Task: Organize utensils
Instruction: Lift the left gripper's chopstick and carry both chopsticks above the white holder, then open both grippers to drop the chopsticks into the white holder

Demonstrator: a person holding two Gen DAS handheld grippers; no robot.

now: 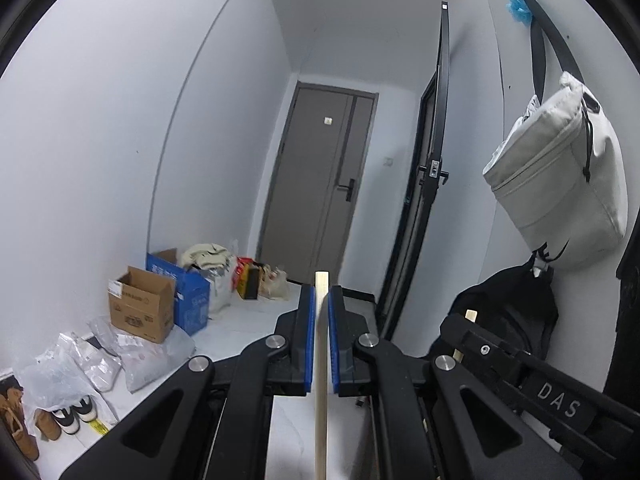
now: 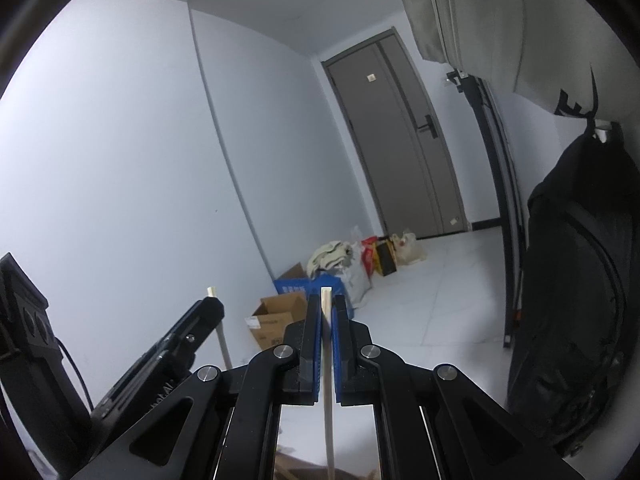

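Note:
My left gripper (image 1: 321,296) is shut on a pale wooden chopstick (image 1: 321,400) that runs upright between the blue pads, its square end poking just past the fingertips. My right gripper (image 2: 327,304) is shut on a second wooden chopstick (image 2: 328,408), held the same way. Each gripper shows in the other's view: the right one at the lower right of the left wrist view (image 1: 468,320), the left one at the lower left of the right wrist view (image 2: 210,304), each with its chopstick tip showing. Both are raised and point down a hallway.
A grey door (image 1: 320,184) closes the hallway's far end. Cardboard boxes (image 1: 142,304), bags and shoes (image 1: 72,416) line the left wall. A grey bag (image 1: 560,188) and black backpack (image 2: 572,300) hang on the right wall. White tiled floor (image 2: 432,280) lies between.

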